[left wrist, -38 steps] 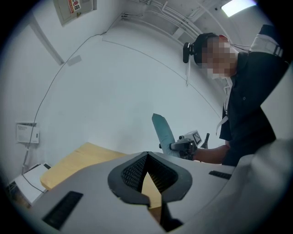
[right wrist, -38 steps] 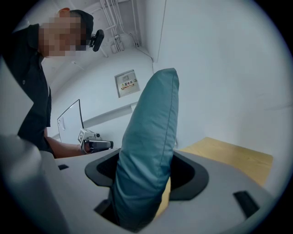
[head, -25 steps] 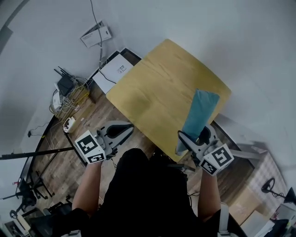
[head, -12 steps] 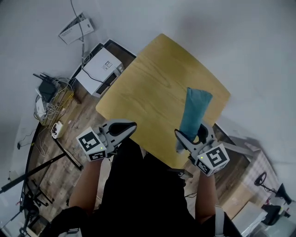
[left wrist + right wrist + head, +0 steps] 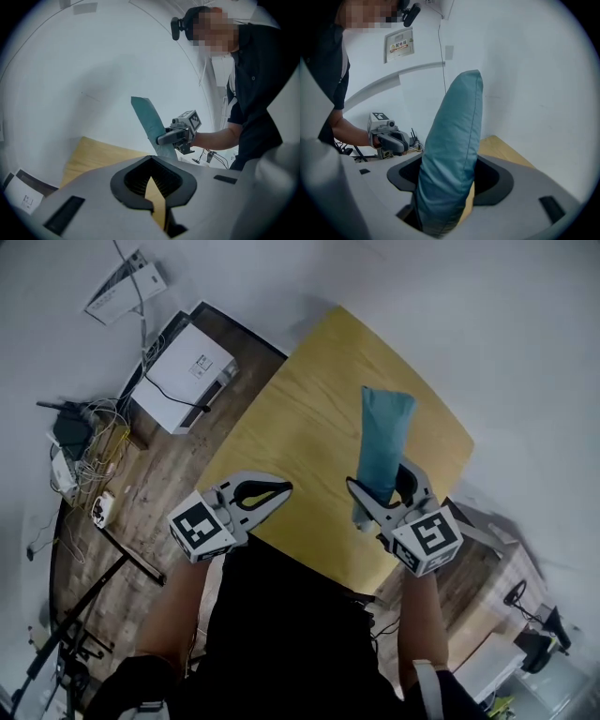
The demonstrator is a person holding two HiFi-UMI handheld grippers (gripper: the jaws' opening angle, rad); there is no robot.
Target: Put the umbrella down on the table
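My right claw (image 5: 382, 486) is clamped on the teal umbrella (image 5: 382, 442), which is folded in its sleeve. The jaws press it from both sides near its lower end, and a short stub pokes out below them. In the head view the umbrella sits right of centre, over the right half of the yellow wooden table (image 5: 300, 427). It stands tilted, with its flat top end toward the wall at the top of the frame. I cannot tell whether its lower end touches the table.

My left claw (image 5: 267, 491) hangs at the table's near edge, left of centre. Its jaws are together with nothing between them. A white box (image 5: 183, 376) and a tangle of cables (image 5: 98, 437) lie on the wooden floor (image 5: 164, 474) at the upper left.
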